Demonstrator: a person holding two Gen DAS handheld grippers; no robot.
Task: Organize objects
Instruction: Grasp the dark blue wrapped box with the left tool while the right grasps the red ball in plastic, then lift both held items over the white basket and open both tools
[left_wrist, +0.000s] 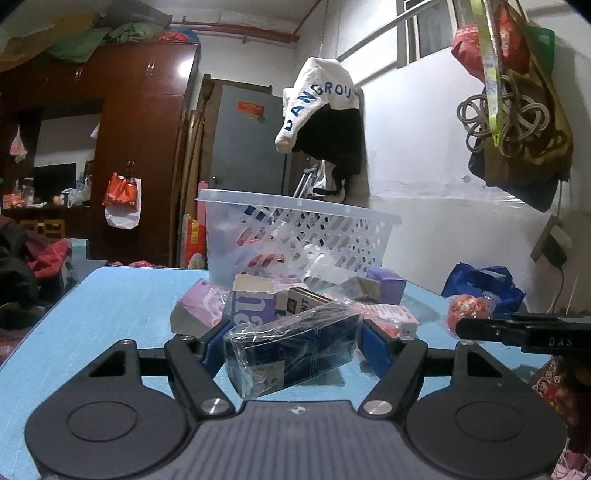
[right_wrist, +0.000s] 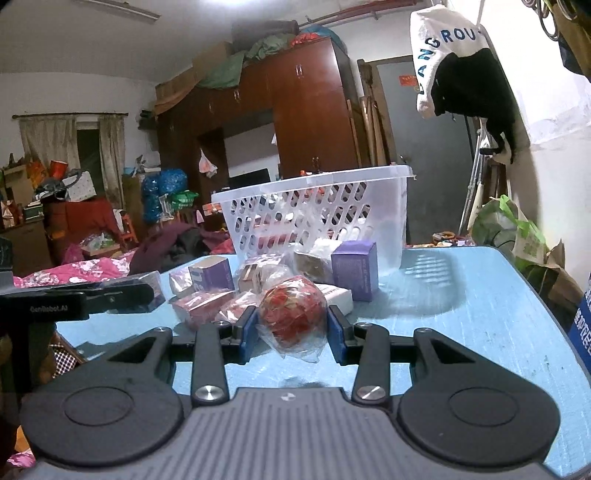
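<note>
Left tool (left_wrist: 291, 345) clamped on dark box in clear wrap (left_wrist: 291, 354), blue pads against both ends, box tilted, held just above blue table (left_wrist: 110, 306). Right tool (right_wrist: 291, 325) closed on red patterned ball in clear wrap (right_wrist: 293, 314), pads touching both sides; wrap bulging out below the pads.

White perforated basket (left_wrist: 295, 229) at far side of table, some items visible inside through the slots, contents hard to identify. Pile of small packages directly in front of basket: purple box (right_wrist: 355, 269) upright near basket wall, purple-and-white carton (left_wrist: 253, 301), pink wrapped packs (right_wrist: 201, 306), white flat box (right_wrist: 338, 295) behind the ball. Pile items touching or overlapping each other.

Left tool's black finger visible at left edge of right wrist view, beside the pile. Right tool's finger visible at right edge of left wrist view, next to the ball (left_wrist: 467, 312).
</note>
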